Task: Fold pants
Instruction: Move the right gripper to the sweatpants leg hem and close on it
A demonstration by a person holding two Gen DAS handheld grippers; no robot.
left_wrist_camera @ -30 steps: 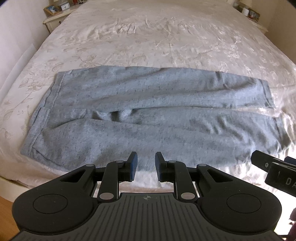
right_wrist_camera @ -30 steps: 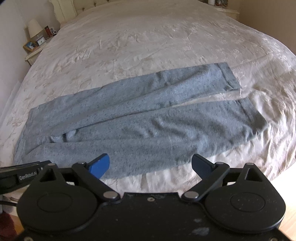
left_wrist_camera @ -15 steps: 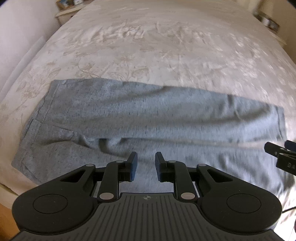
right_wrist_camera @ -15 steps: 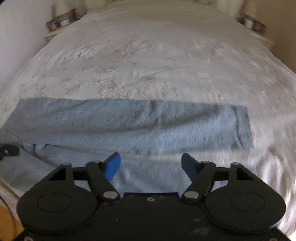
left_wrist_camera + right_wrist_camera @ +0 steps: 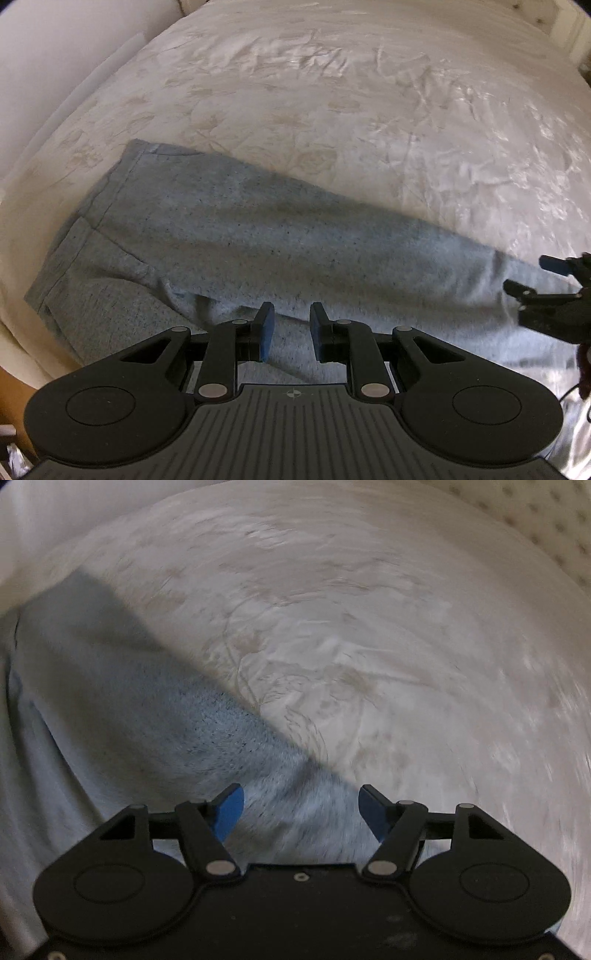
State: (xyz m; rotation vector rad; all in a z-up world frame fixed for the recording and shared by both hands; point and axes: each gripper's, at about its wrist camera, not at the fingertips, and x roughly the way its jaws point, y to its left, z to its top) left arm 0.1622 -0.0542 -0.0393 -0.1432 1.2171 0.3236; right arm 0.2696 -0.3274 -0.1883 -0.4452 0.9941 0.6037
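1. The pants (image 5: 258, 236) are grey, flecked with dark specks, made of a soft sweatshirt-like knit, and lie spread flat on a bed (image 5: 369, 110) with a cream, flower-patterned cover.
2. In the left wrist view the waistband, with its stitched seam, sits at the left end near the bed's edge; the legs run off to the right.
3. One leg lies farther up the bed, the other nearer the edge; a crease with small wrinkles runs between them at the crotch.
4. The left gripper (image 5: 291, 332) hangs over the near leg just right of the crotch. Its jaws stand a narrow gap apart with nothing held between them.
5. The right gripper (image 5: 301, 814) is over the far end of a leg, near the hem. Its jaws have just been closing but stand wide apart, with cloth seen beneath them and nothing gripped.
6. The right wrist view is blurred, so the hem's detail cannot be made out.
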